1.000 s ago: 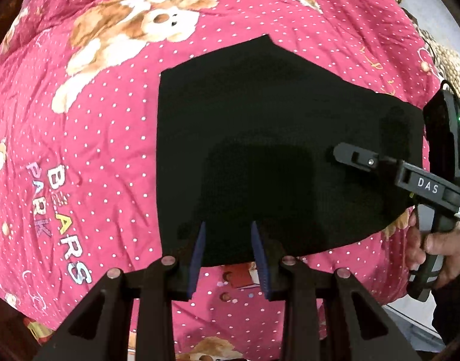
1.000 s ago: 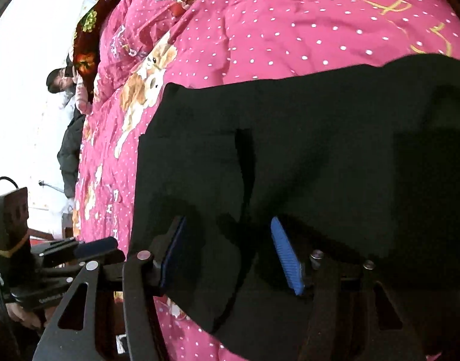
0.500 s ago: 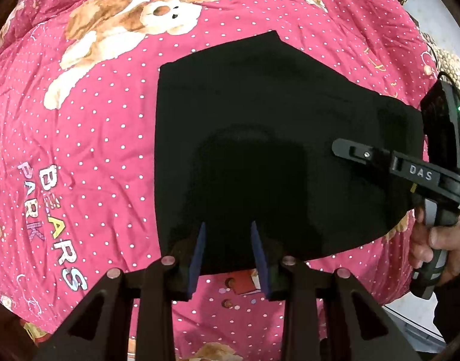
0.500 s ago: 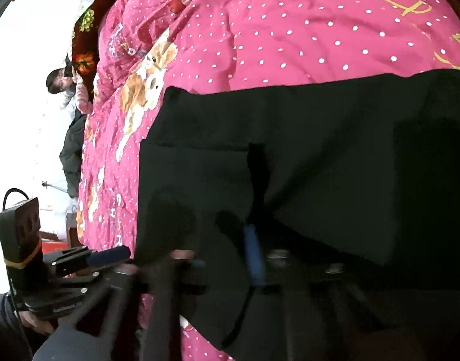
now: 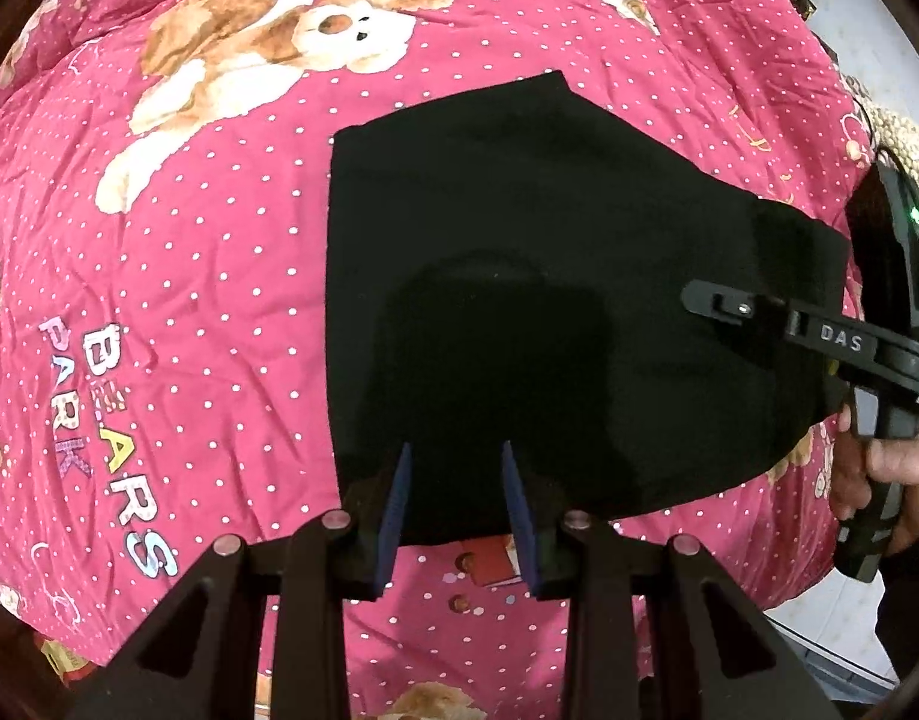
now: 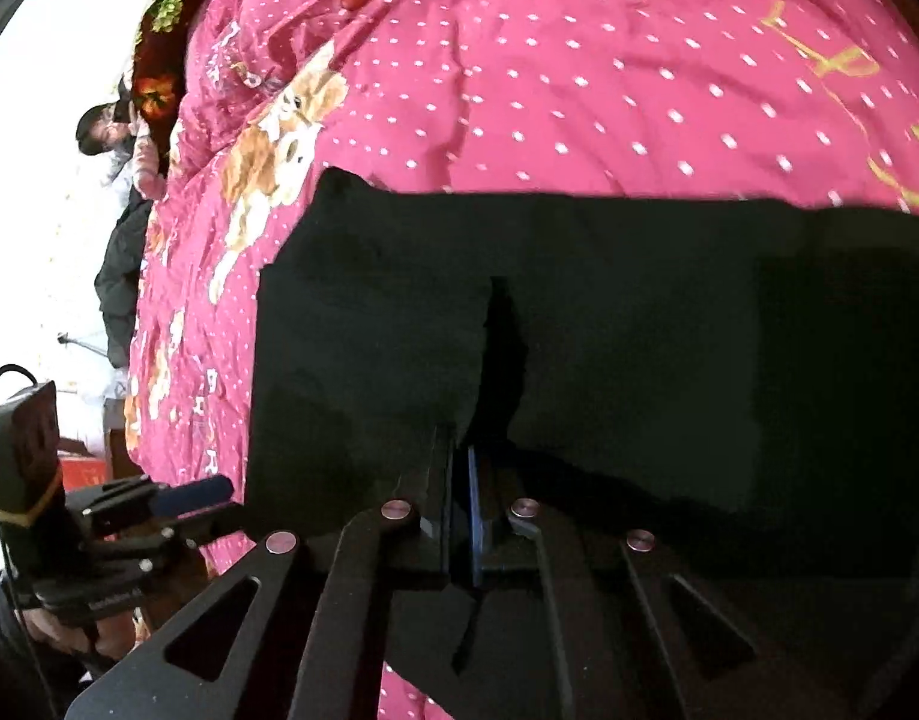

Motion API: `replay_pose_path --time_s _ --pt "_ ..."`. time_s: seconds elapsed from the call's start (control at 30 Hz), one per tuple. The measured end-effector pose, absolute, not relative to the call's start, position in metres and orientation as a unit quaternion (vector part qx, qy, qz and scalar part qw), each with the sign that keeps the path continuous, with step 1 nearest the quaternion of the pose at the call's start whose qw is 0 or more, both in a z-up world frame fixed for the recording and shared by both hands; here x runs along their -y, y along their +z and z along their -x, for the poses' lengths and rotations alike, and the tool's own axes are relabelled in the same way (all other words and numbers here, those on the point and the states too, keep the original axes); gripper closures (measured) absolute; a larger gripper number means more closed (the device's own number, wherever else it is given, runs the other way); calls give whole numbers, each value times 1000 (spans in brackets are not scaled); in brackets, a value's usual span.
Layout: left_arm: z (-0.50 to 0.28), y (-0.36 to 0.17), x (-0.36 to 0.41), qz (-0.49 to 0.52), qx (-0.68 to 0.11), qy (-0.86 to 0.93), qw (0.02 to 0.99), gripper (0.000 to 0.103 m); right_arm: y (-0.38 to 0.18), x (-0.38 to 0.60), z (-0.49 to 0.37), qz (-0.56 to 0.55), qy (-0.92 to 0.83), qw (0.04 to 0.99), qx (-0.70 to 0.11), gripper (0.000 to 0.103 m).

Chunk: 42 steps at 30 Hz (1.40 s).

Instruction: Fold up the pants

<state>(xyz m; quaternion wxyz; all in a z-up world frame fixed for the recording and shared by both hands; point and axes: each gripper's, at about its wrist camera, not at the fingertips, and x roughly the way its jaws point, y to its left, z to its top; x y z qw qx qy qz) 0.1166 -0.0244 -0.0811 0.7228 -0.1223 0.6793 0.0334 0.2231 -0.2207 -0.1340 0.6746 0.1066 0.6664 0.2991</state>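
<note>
Black pants (image 5: 549, 312) lie folded flat on the pink bedspread. In the left wrist view my left gripper (image 5: 456, 462) is open, its blue pads just over the pants' near edge with nothing between them. My right gripper (image 5: 729, 306) reaches in from the right over the pants. In the right wrist view the right gripper (image 6: 459, 456) has its pads closed together on a fold of the pants (image 6: 609, 330), lifting a ridge of cloth. The left gripper (image 6: 189, 495) shows at the lower left.
The pink dotted bedspread (image 5: 189, 300) with bear prints and "BEARS PARK" lettering covers the whole bed. A person (image 6: 108, 132) sits past the bed's far left side. The bed's edge and floor (image 5: 819, 660) lie at lower right.
My right gripper closed from wide open onto a fold of the pants and moved slightly forward. My left gripper stayed open and drew back a little.
</note>
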Motion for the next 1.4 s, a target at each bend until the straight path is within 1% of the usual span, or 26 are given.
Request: replay_pose_path --time_s 0.17,0.2,0.33,0.4,0.5,0.53,0.57,0.6,0.7,0.8,0.87,1.0,1.1,1.17,1.27,1.37,1.4 --pt "-115 -76 27 119 -677 25 726 69 -123 236 -213 -121 277 683 -665 90" --pt "-116 -75 28 117 -676 23 727 69 -121 237 -207 -123 280 679 -667 86" --pt "-116 -70 35 111 -674 16 730 69 -132 236 -182 -119 287 649 -694 83" --pt "-116 -68 37 108 -674 14 731 69 -144 237 -173 -140 292 626 -710 83" --pt "-114 -67 42 105 -675 15 730 69 -144 237 -170 -152 296 623 -708 84" --pt "-113 -65 42 104 -675 16 730 69 -144 234 -170 -145 300 623 -708 93" --pt "-111 -65 44 104 -674 17 731 69 -142 231 -170 -137 304 624 -707 98" --pt "-109 -63 42 104 -673 19 732 69 -138 229 -170 -133 310 625 -705 99" --pt "-105 -59 39 107 -670 24 735 69 -125 234 -169 -136 313 641 -687 99" --pt "-103 -58 39 109 -670 28 734 69 -135 247 -166 -125 279 645 -700 99" --pt "-102 -57 41 107 -669 26 735 69 -136 254 -165 -148 275 638 -704 99" --pt "-103 -55 49 98 -669 16 736 69 -115 266 -162 -145 269 669 -678 98" --pt "-110 -55 60 88 -670 7 737 69 -107 268 -160 -154 274 682 -661 87" --pt "-111 -54 66 81 -671 0 737 69 -112 265 -158 -156 281 677 -662 87" --pt "-113 -51 72 71 -671 -9 738 69 -134 267 -155 -130 251 666 -690 87" --pt "-118 -50 78 66 -671 -11 739 68 -125 293 -154 -177 233 692 -660 87" --pt "-120 -51 80 67 -671 -11 738 67 -120 303 -152 -183 224 705 -648 84"
